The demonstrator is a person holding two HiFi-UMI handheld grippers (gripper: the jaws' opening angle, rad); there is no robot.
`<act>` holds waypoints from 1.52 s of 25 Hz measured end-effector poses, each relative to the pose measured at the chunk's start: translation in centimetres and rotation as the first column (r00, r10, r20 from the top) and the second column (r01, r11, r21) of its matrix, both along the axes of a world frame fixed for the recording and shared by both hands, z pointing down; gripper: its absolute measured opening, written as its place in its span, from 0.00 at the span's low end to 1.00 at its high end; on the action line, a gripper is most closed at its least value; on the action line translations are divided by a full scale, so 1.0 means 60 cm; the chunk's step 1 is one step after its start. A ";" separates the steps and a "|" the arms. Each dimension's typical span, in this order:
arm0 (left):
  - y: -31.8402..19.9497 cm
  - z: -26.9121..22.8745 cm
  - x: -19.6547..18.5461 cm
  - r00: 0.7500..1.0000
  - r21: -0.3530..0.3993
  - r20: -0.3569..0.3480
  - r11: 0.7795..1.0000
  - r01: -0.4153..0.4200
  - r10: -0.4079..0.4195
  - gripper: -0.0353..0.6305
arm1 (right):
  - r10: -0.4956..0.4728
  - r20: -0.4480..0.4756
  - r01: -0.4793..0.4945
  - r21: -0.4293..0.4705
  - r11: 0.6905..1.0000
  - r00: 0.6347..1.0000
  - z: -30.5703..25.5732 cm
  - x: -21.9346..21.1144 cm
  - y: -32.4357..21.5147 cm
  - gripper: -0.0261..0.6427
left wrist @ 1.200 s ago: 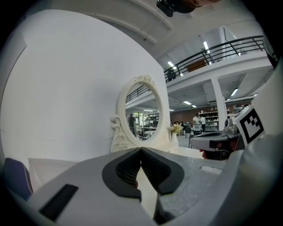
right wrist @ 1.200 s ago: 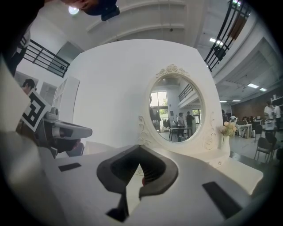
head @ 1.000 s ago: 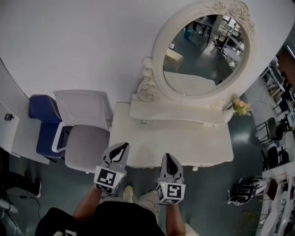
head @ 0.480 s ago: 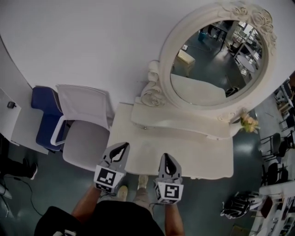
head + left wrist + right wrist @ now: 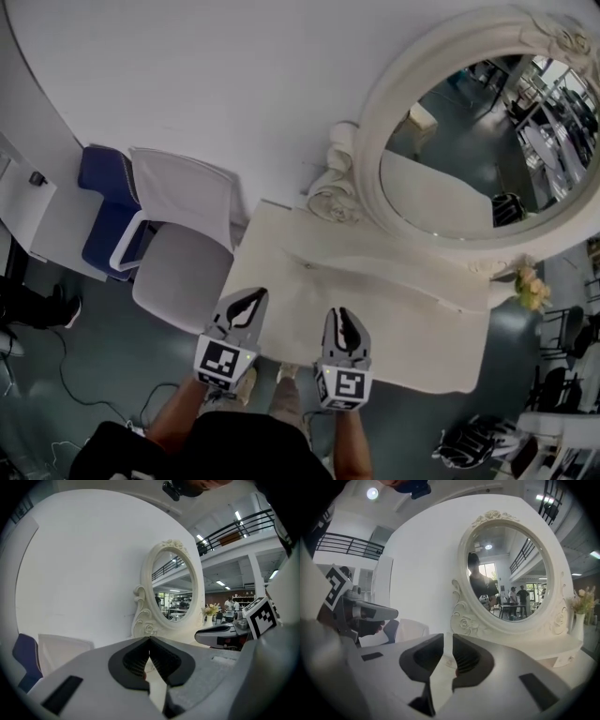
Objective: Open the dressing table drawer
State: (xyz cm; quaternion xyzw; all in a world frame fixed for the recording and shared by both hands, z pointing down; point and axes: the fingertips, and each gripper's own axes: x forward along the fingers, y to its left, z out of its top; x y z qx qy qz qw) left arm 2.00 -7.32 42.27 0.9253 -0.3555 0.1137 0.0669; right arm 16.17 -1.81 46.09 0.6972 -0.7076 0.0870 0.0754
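**Both tools at the table's near edge, the right one starting to open**

The person is standing at the near edge of the table (image 5: 412, 347) and is holding both tools side by side just over that edge, pointing towards the wall. The left tool (image 5: 247, 300) is being carried with its jaws pressed together, tip against tip, with nothing between them. Judging by that, it is only riding along and is not being readied for a grasp. The right tool (image 5: 342, 321) looks like the one being prepared. Its jaws are opening, a narrow gap is showing between the pads, and only the pale tabletop is appearing through it, so it is gripping nothing.

The drawer itself is not showing plainly. In the head view the tabletop is covering whatever front lies beneath its near edge. A low raised tier (image 5: 394, 277) is running along the back under the oval mirror (image 5: 469, 178). A small dark knob (image 5: 307, 266) is sitting on the tier's face, well ahead of both tools. It may be marking a little drawer, though I cannot tell whether that is the one meant. In the right gripper view a small knob-like spot is lining up with the gap, which is probably why that tool is being aimed there.

A white chair (image 5: 183, 272) and a blue chair (image 5: 98, 206) are standing left of the table, clear of the approach. The pull is not yet begun, and the opening jaws are suggesting that a grasp on a handle is being set up.
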 end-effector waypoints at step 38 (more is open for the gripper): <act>-0.114 0.218 -0.041 0.980 -0.136 0.084 0.972 0.191 -0.181 0.06 | -0.074 0.128 0.105 -0.255 0.961 0.989 0.284 -0.026 -0.191 0.37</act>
